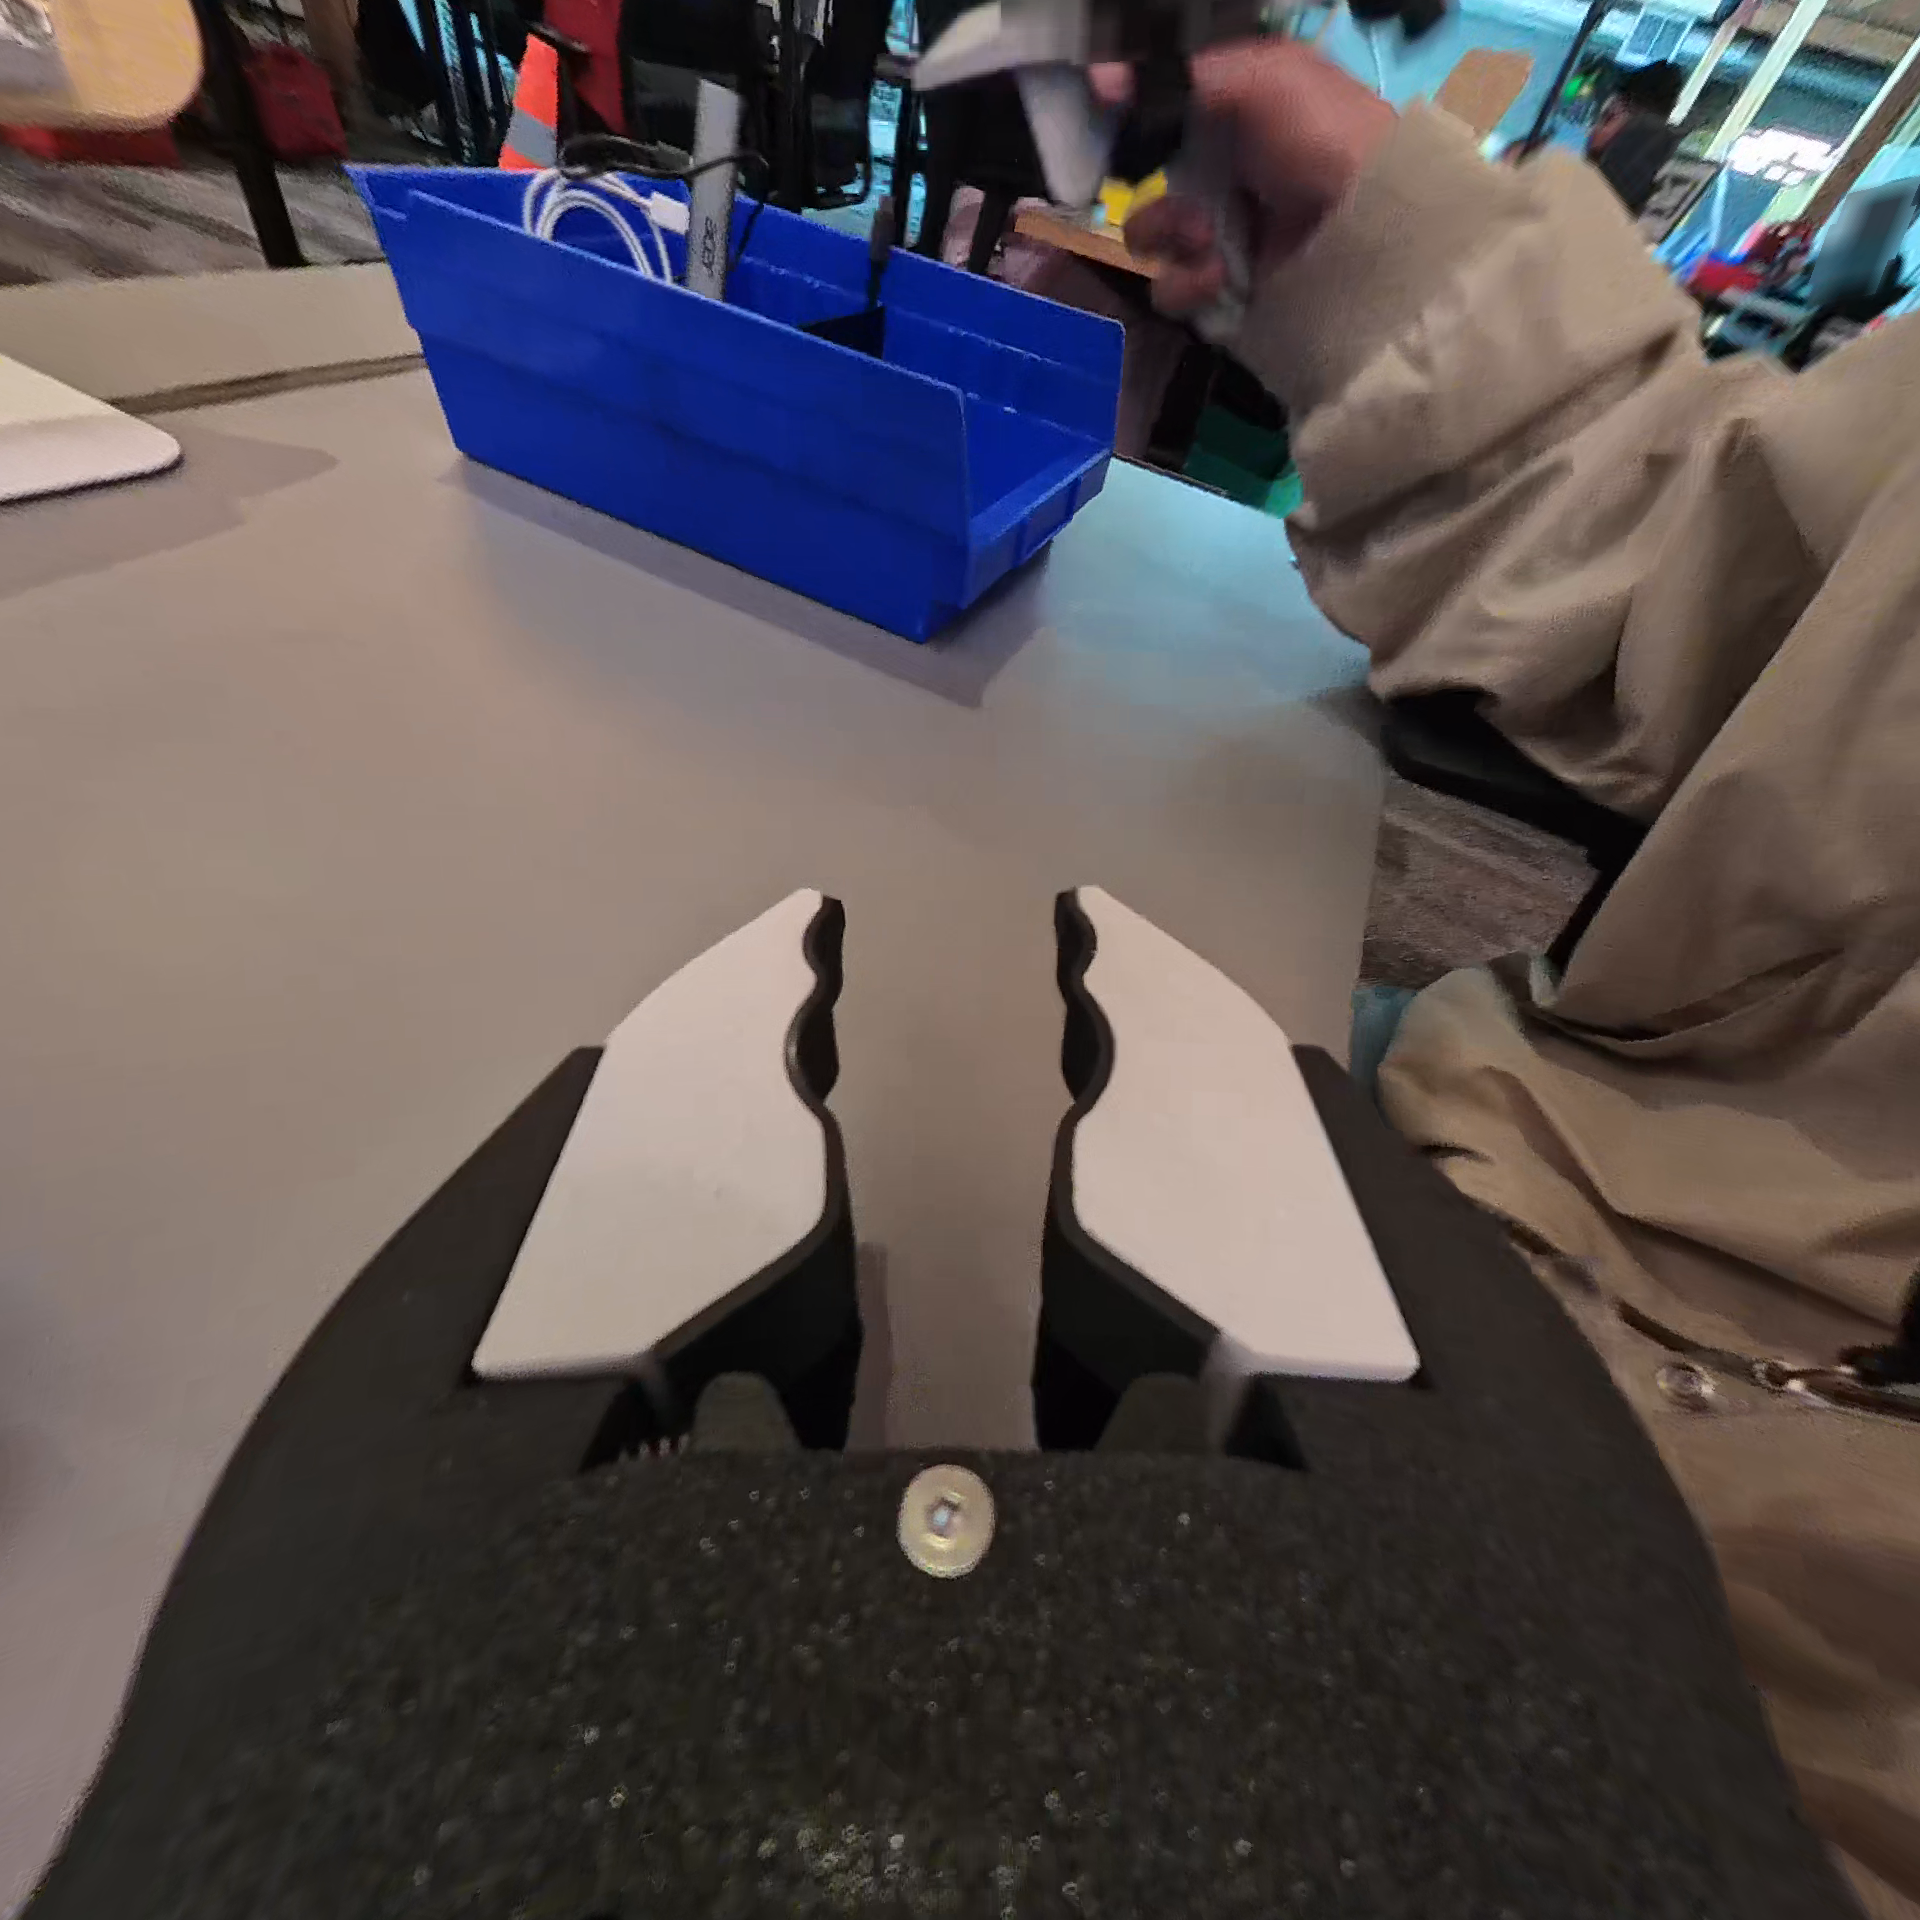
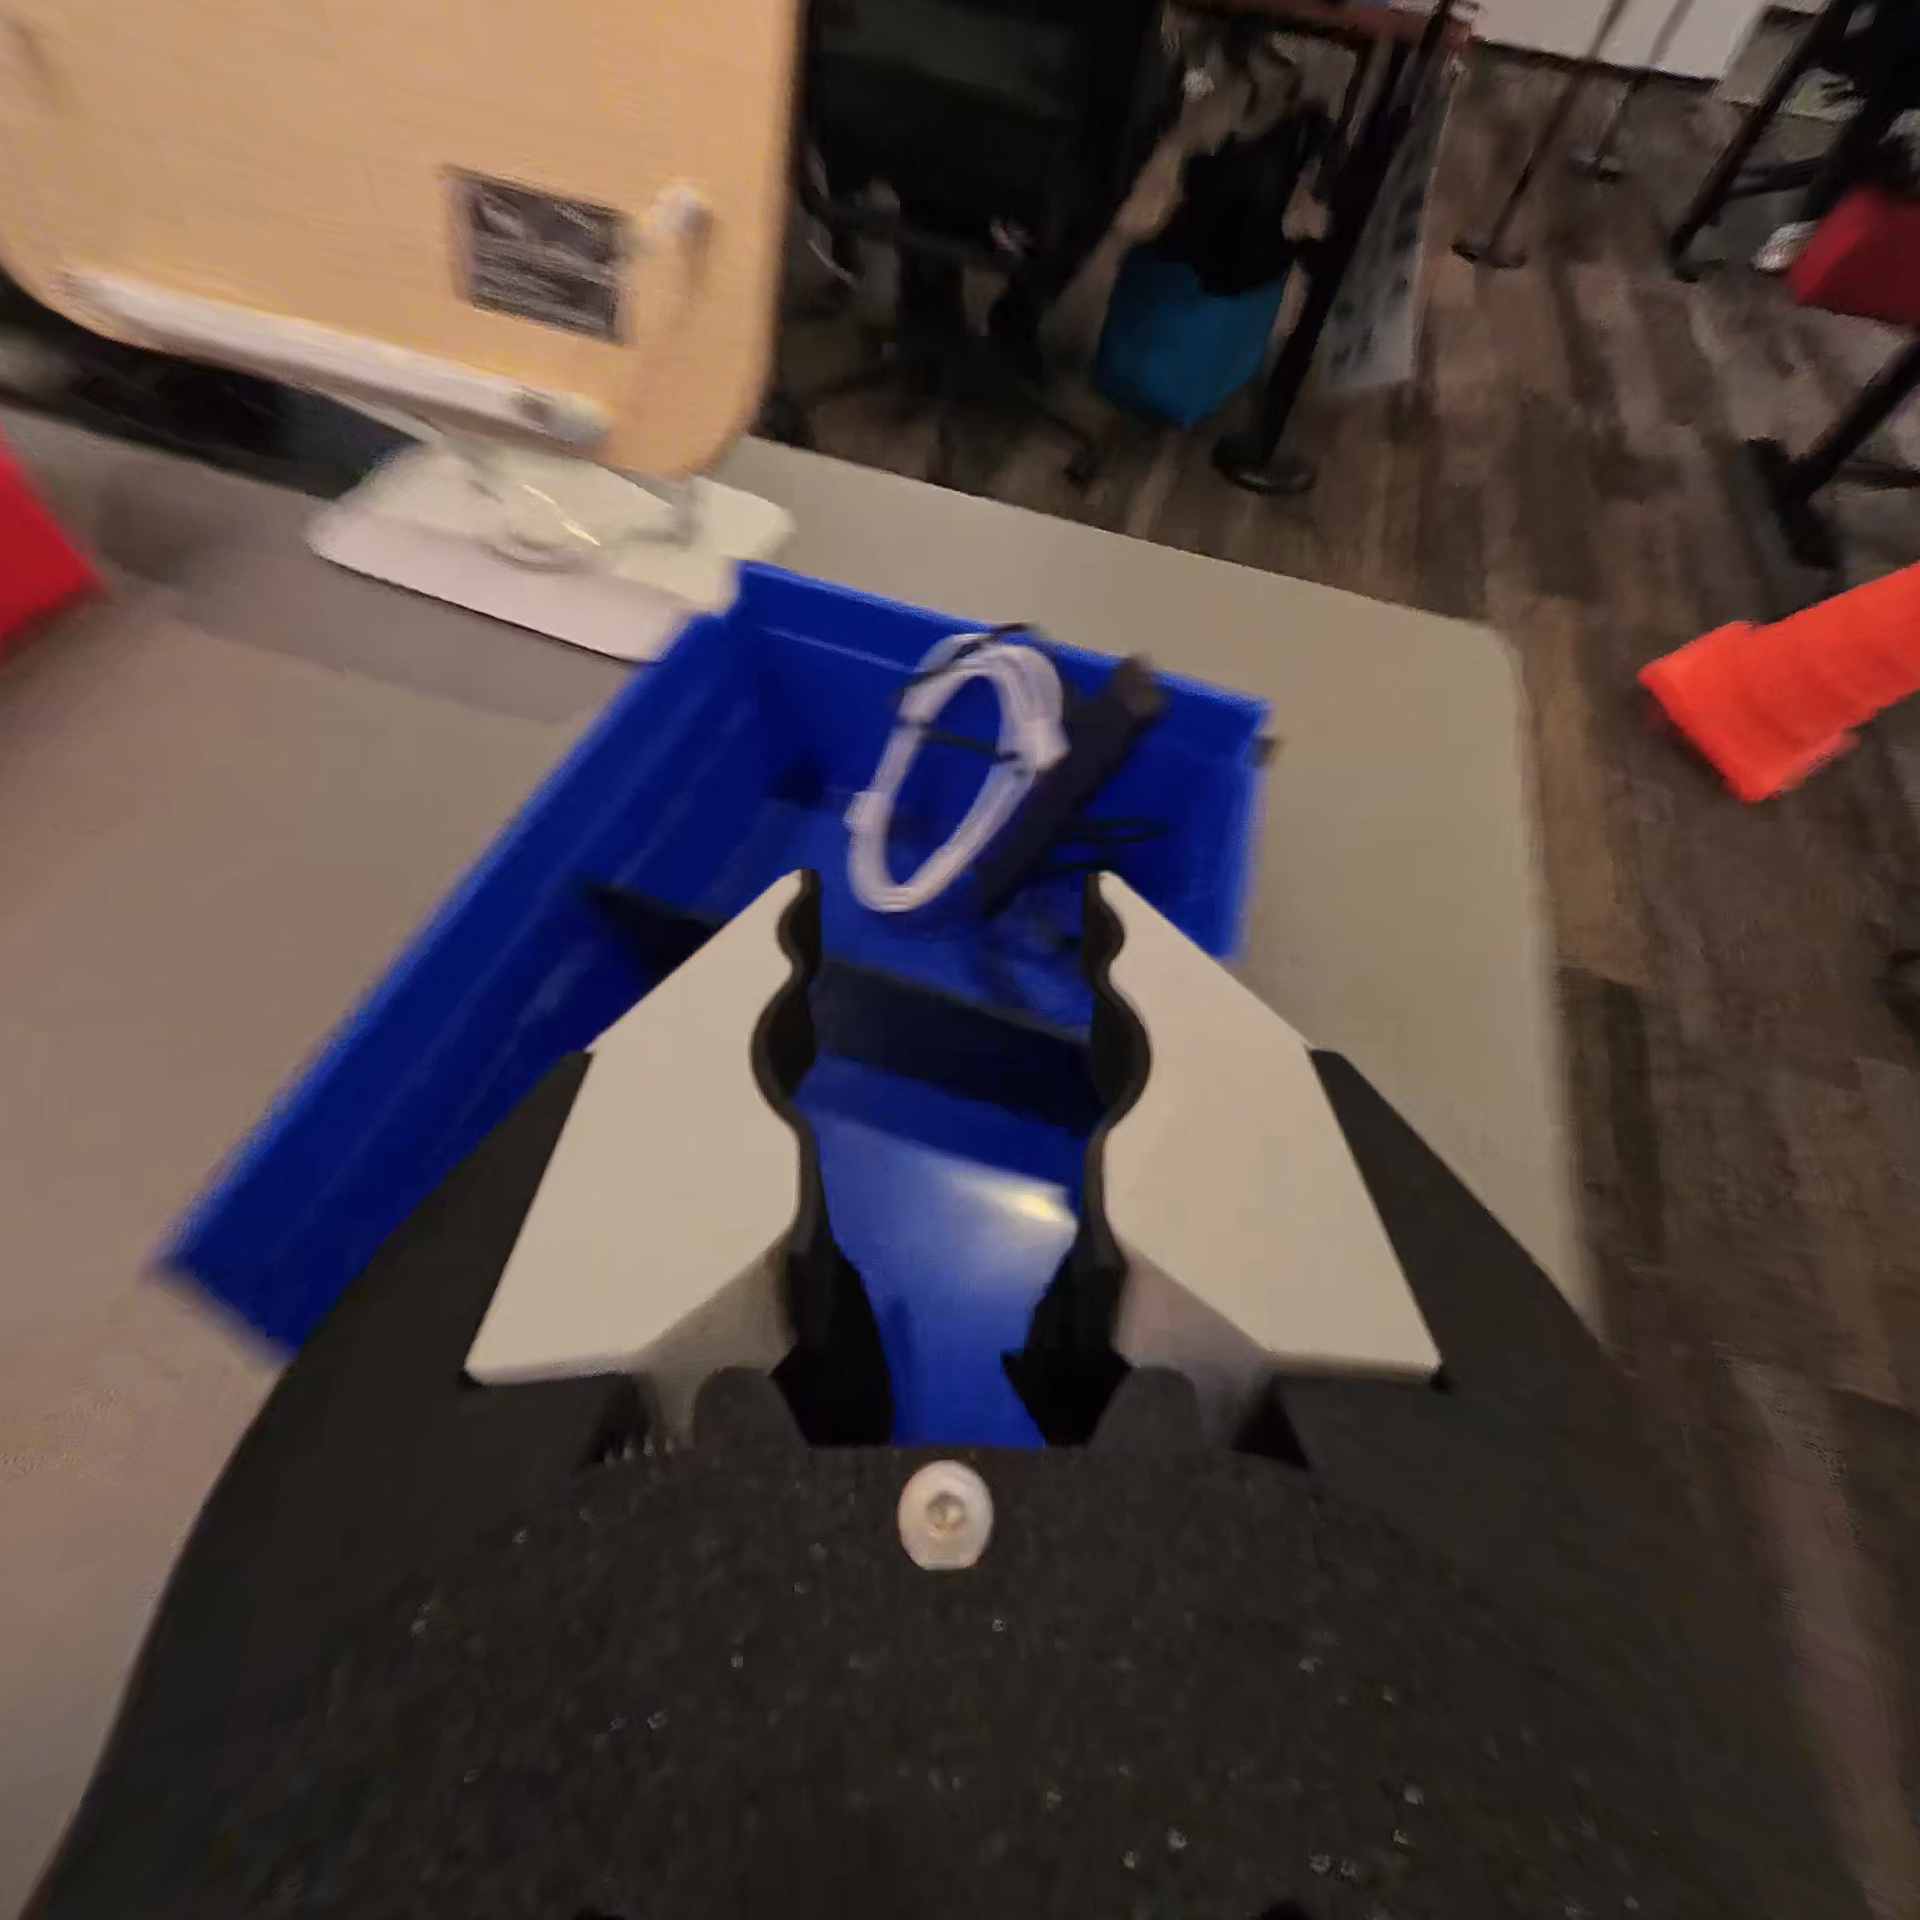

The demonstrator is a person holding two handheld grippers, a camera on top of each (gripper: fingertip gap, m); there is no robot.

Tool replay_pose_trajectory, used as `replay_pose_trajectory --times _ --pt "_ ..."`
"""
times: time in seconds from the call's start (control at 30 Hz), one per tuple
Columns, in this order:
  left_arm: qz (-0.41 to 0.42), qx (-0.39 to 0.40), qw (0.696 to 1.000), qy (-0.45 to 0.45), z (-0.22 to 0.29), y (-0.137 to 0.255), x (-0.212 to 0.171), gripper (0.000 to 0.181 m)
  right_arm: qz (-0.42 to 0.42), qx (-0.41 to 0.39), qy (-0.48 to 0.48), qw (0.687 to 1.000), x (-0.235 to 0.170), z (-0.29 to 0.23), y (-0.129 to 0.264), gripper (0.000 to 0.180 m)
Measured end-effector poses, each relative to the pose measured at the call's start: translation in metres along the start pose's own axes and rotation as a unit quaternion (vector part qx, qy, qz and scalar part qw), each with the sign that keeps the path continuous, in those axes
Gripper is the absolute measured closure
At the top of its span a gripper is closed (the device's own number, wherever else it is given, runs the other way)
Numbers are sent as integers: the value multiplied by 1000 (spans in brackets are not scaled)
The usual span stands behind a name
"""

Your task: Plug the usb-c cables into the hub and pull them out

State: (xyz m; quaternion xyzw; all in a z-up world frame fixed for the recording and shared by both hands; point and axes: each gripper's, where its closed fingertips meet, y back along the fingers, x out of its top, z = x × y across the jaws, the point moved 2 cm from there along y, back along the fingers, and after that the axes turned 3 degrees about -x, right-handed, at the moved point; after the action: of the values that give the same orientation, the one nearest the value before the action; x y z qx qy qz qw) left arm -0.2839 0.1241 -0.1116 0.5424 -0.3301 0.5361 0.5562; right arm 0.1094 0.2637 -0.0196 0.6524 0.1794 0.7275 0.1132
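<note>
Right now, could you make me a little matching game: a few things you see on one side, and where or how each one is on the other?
Things:
1. white cable
2. blue bin
3. left gripper
4. orange cone

Places or states:
A. lying on the floor
B. coiled inside the bin
C. open, holding nothing, over bare table
D. standing on the grey table

Pairs: 1-B, 2-D, 3-C, 4-A
</note>
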Motion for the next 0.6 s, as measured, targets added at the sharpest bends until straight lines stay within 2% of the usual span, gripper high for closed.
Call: replay_pose_trajectory --times 0.03,0.1,0.17,0.3,0.4,0.47,0.6 --pt "1 -5 1000 12 0 0 0 140 35 46 -46 997 -9 -26 13 132" --pt "1 -13 999 30 0 1 0 140 100 160 -138 972 -25 -83 40 131" --pt "-2 -21 999 43 0 1 -1 141 154 221 -195 943 -41 -123 62 131" --pt "-7 -31 995 95 -1 -1 4 145 180 238 -199 933 -67 -159 70 135" --pt "1 -31 989 143 -8 3 20 147 177 261 -184 931 -65 -165 66 135" --pt "-5 -21 990 139 -17 14 36 147 172 259 -186 932 -66 -160 60 135" --pt "-42 87 991 89 -75 59 72 147 160 262 -158 939 -70 -160 61 135"
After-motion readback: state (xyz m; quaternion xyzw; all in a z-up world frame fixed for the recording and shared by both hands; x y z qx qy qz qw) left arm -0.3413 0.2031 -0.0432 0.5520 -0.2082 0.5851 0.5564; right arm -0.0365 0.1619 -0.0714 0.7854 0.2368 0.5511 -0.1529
